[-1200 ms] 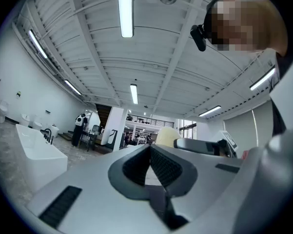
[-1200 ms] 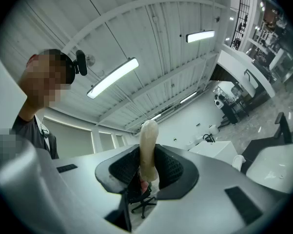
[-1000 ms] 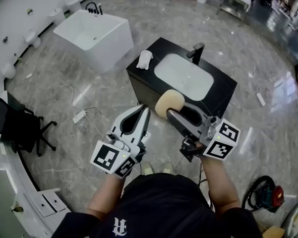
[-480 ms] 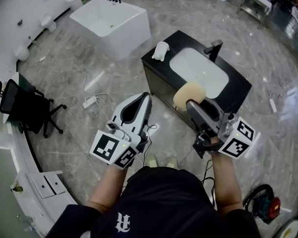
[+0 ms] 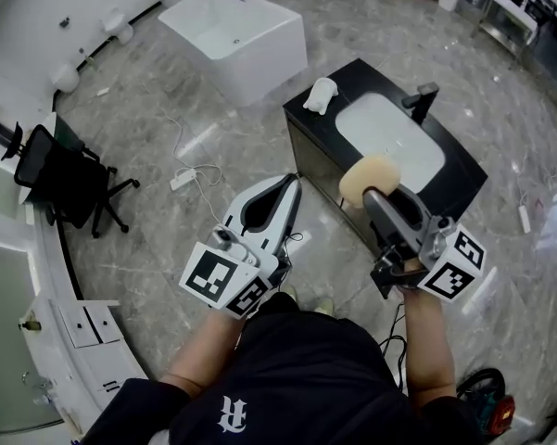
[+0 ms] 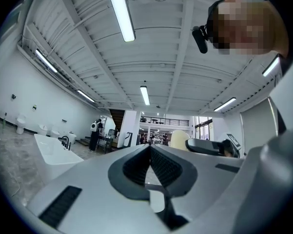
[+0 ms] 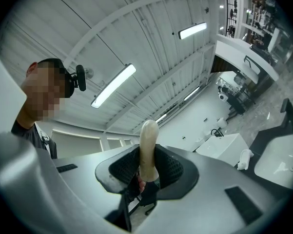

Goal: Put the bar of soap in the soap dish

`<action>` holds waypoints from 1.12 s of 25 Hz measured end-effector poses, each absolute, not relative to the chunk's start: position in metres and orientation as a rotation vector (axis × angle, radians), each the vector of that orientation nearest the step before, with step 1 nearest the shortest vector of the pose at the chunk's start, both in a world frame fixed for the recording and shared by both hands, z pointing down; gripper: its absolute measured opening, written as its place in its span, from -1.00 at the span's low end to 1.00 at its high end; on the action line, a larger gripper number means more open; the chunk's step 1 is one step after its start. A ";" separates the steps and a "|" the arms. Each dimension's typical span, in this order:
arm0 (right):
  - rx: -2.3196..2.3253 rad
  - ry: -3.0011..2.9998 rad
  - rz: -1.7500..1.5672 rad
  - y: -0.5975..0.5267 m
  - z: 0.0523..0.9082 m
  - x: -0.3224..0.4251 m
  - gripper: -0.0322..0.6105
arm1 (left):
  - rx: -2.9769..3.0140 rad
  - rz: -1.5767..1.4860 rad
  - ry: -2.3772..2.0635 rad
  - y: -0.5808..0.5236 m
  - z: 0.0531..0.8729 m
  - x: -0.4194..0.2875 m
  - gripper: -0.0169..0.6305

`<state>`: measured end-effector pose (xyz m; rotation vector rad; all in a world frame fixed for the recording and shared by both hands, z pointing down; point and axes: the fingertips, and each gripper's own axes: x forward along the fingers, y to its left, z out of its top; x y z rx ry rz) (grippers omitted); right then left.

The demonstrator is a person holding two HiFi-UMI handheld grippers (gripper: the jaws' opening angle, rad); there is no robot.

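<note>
Right tongs [image 5: 380, 196] pinch the soap [image 5: 368, 178] by one end; carried to the tabletop [image 5: 459, 179], it may swivel or slip. Left tongs [image 5: 293, 184] are closed, empty.

Light: bright and even, from long white ceiling lamps [image 6: 121, 11].
Glare: pale shiny patches on the grey stone floor [image 5: 199, 142].
Shadows: soft and faint.
Soap: the cream round bar of soap [image 5: 369, 178] looks bright on top.
Edges: every picture bends round; the gripper views have dark corners.
Blur: blocky patches sit in both gripper views; far things look soft.
</note>
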<state>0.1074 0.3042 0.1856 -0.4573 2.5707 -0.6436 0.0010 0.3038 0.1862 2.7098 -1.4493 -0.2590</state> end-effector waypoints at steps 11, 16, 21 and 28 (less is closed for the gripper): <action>-0.468 2.581 -0.660 0.257 0.193 0.086 -0.59 | 2.711 -0.265 -1.439 0.258 0.194 -0.014 -0.93; -0.529 2.576 -0.678 0.206 0.200 0.061 -0.59 | 2.731 -0.259 -1.411 0.203 0.200 -0.039 -0.93; -0.602 2.560 -0.694 0.152 0.205 0.031 -0.59 | 2.759 -0.244 -1.369 0.145 0.205 -0.070 -0.93; -0.677 2.540 -0.717 0.096 0.214 -0.013 -0.59 | 2.787 -0.245 -1.276 0.084 0.214 -0.106 -0.93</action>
